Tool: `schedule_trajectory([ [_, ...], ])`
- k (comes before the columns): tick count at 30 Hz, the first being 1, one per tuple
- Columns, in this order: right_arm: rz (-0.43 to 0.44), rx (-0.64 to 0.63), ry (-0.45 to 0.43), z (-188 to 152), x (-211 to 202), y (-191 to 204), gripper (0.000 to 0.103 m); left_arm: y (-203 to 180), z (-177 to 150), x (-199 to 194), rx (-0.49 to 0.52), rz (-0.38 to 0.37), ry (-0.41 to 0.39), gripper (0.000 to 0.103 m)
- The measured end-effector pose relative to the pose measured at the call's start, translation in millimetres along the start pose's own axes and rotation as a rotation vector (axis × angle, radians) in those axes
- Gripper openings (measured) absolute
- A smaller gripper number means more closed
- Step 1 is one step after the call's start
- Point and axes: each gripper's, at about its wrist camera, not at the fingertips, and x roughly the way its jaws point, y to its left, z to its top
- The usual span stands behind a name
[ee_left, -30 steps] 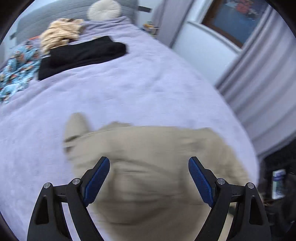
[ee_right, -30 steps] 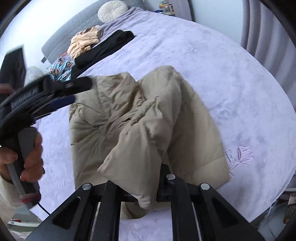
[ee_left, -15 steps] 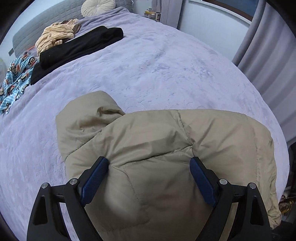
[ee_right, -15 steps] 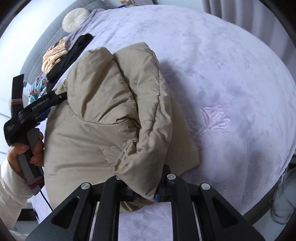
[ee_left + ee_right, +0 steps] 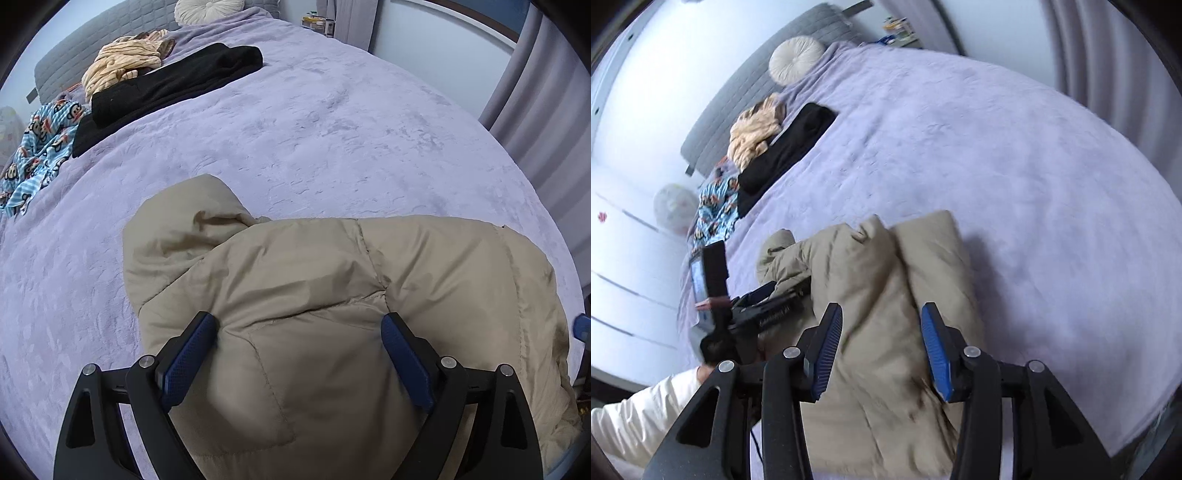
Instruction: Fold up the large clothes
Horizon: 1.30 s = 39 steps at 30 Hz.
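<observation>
1. Standing wide apart, the left claw [image 5: 299, 321], blue pads resting down on the beige puffer jacket [image 5: 332, 295] without pinching it.
2. Just been opening, the right claw [image 5: 881, 314], its pads now parted and clear of the fabric, hovering over the jacket's folded edge [image 5: 886, 350]; nothing gripped between them.
3. Lying folded near the foot edge of the bed [image 5: 314, 129], the jacket, hood [image 5: 184, 221] poking out toward the headboard side.
4. Spreading under it all, the lilac plush bedspread [image 5: 997, 166].
5. Sitting well apart near the headboard [image 5: 768, 96]: a folded black garment [image 5: 166, 85], a crumpled tan striped garment [image 5: 125, 59] touching it, a blue monkey-print cloth [image 5: 37, 147] beside them, and a round cream cushion [image 5: 796, 59].
6. Showing at the lower left of the right wrist view, a white sleeve [image 5: 639, 417].
</observation>
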Motion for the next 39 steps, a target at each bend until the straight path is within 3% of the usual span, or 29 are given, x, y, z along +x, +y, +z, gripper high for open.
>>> schedule_trajectory([
  [3, -0.012, 0.0, 0.064, 3.4, 41.1, 6.2, 0.032, 9.5, -0.7, -14.9, -0.029, 0.023, 0.035, 0.092],
  [5, -0.084, -0.027, 0.147, 0.5, 71.5, 7.4, 0.031, 20.8, -7.8, -31.5, -0.055, 0.007, 0.037, 0.092],
  [7, -0.087, -0.032, 0.197, -10.0, 84.3, -0.1, 0.031, 30.5, -22.7, -50.6, -0.075, -0.011, 0.034, 0.092],
  [13, -0.089, -0.062, 0.235, -21.5, 90.2, -5.1, 0.03, 19.0, -89.9, -68.2, -0.114, -0.014, 0.095, 0.092],
  [19, -0.065, -0.098, 0.265, -21.1, 73.9, 3.3, 0.03, 27.4, -119.3, -73.1, -0.264, -0.015, 0.131, 0.092],
  [28, -0.048, -0.19, 0.246, -49.9, 6.7, 19.8, 0.032, 26.7, -127.4, -86.9, -0.268, -0.004, 0.128, 0.092],
  [39, -0.145, -0.126, 0.296, -93.5, 15.9, 6.8, 0.032, 39.6, -145.0, -100.5, -0.246, -0.035, 0.134, 0.092],
])
